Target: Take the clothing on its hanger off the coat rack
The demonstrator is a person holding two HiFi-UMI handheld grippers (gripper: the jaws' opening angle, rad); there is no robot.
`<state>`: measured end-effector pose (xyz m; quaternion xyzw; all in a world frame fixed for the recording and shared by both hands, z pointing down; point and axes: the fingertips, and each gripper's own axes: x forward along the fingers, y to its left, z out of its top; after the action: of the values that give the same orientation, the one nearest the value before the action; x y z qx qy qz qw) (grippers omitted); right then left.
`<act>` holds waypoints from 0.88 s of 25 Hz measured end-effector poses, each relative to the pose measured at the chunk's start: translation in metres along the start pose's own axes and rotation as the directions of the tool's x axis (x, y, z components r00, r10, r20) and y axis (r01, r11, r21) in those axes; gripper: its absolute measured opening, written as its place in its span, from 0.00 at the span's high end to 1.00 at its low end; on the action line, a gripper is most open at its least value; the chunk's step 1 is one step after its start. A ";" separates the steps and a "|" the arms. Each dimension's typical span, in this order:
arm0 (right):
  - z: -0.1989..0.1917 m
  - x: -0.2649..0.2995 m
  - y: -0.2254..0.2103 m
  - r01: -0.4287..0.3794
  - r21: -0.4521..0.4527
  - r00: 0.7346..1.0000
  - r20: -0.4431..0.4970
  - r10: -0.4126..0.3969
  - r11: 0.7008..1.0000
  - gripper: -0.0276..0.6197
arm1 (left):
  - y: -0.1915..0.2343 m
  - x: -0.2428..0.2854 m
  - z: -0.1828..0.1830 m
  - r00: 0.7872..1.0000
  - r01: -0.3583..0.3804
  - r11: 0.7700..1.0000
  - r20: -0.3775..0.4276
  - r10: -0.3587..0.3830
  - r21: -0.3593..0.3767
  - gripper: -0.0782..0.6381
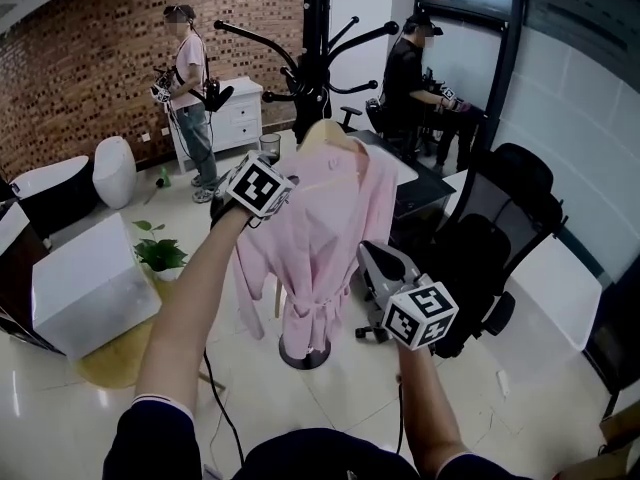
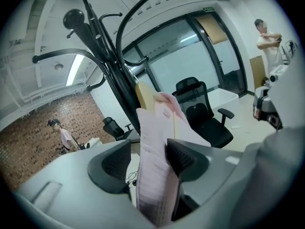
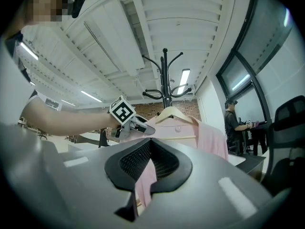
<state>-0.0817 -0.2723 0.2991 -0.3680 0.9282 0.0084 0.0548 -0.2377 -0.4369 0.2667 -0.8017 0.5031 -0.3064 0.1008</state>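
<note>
A pink garment (image 1: 320, 228) hangs on a wooden hanger (image 1: 325, 133) from the black coat rack (image 1: 312, 28). My left gripper (image 1: 288, 184) is at the garment's left shoulder. In the left gripper view, its jaws (image 2: 147, 154) stand open with a fold of the pink cloth (image 2: 157, 128) between them, and the hanger's end (image 2: 143, 94) shows just beyond. My right gripper (image 1: 372, 258) is lower, at the garment's right edge. In the right gripper view, its jaws (image 3: 150, 142) meet at the tips on a strip of pink cloth, below the hanger (image 3: 174, 113).
The rack's round base (image 1: 305, 353) stands on the tiled floor. Black office chairs (image 1: 500, 228) stand close on the right. A person (image 1: 410, 78) sits behind, another (image 1: 190, 78) stands by a white cabinet (image 1: 235, 113). A white box (image 1: 85, 283) and plant (image 1: 160, 253) are at left.
</note>
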 end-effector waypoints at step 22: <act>-0.019 -0.018 -0.032 0.070 0.041 0.997 -0.024 -0.069 0.997 0.95 | -0.011 0.016 0.000 1.000 0.018 1.000 -0.019 -0.017 0.016 0.81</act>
<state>-0.0487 -0.2839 0.3205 -0.3989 0.9153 -0.0171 0.0522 -0.2245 -0.4455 0.2780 -0.8024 0.4945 -0.3189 0.0996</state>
